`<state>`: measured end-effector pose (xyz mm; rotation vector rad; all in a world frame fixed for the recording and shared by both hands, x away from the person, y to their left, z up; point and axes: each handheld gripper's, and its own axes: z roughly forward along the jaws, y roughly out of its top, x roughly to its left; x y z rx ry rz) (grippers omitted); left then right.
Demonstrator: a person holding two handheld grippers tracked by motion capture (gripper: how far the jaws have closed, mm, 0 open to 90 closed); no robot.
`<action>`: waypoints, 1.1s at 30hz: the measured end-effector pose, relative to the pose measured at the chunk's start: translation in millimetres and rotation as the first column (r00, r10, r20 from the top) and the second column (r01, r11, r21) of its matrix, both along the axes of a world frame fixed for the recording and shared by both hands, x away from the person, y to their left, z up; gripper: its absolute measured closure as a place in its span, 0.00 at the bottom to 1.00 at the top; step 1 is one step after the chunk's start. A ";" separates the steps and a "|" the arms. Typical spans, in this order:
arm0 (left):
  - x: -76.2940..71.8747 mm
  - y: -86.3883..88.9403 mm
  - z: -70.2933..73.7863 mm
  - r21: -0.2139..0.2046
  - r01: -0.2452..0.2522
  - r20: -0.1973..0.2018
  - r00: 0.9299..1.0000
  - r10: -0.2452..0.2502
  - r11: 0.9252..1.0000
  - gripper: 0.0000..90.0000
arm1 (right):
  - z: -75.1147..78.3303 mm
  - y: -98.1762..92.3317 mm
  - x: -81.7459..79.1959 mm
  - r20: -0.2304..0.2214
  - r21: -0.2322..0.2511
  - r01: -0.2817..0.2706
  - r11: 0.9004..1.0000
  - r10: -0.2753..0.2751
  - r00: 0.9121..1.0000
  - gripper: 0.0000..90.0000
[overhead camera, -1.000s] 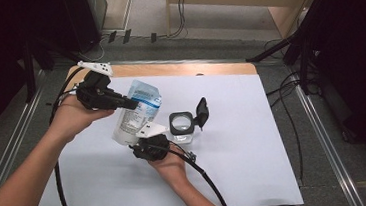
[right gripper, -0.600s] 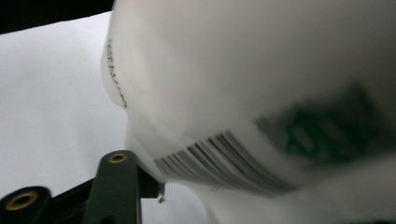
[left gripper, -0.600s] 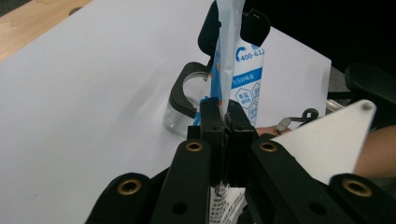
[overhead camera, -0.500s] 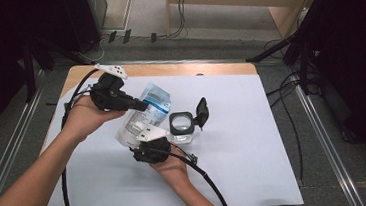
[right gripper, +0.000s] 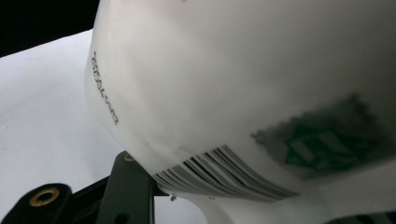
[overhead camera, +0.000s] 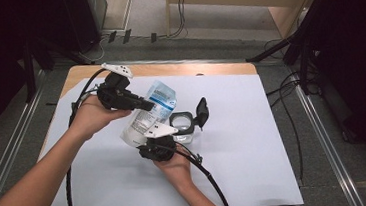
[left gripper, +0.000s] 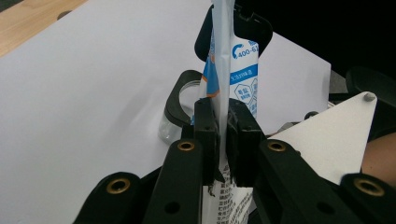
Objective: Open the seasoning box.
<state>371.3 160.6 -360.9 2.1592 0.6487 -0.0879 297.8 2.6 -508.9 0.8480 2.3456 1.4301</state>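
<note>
we see the left gripper (overhead camera: 143,105) in the upper left of the high view, held in the person's left hand (overhead camera: 89,116), its jaws pressed together on the flat sealed edge of a white and blue refill pouch (overhead camera: 152,113). in the left gripper view the two black pads (left gripper: 205,135) pinch that thin edge of the pouch (left gripper: 231,70) between them, the pouch rising toward the top centre of the frame with blue printing on its side. the pouch sits tilted at the centre of the high view, its blue end toward the upper right and its white lower end toward the lower left. the right gripper (overhead camera: 157,148) lies just below centre, in the right hand (overhead camera: 176,166), against the lower white part of the pouch. in the right gripper view the pouch's white body (right gripper: 233,93) with a barcode takes up most of the frame, just over one black jaw at the lower left; its jaws have just been closing, and we cannot tell whether they press on the pouch. a small clear jar with a black rim (overhead camera: 182,123) and open flip lid (overhead camera: 202,112) stands just right of the pouch on the white sheet (overhead camera: 254,142) covering the wooden table (overhead camera: 188,68).
</note>
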 end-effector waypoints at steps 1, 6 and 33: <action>0.3 -1.0 -1.4 0.000 -0.002 -0.001 1.000 0.002 1.000 0.94 | -0.5 -0.8 0.0 0.000 -0.002 0.005 1.000 -0.005 1.000 0.63; 1.9 -6.5 -5.3 0.004 -0.007 -0.005 1.000 0.007 1.000 0.94 | -0.8 -2.0 -0.7 0.014 -0.003 0.034 0.999 -0.034 0.999 0.59; 14.8 -32.1 -14.6 0.027 0.015 -0.052 0.999 -0.014 1.000 0.95 | -6.2 -8.1 0.1 -0.094 0.106 0.045 0.993 -0.036 0.995 0.61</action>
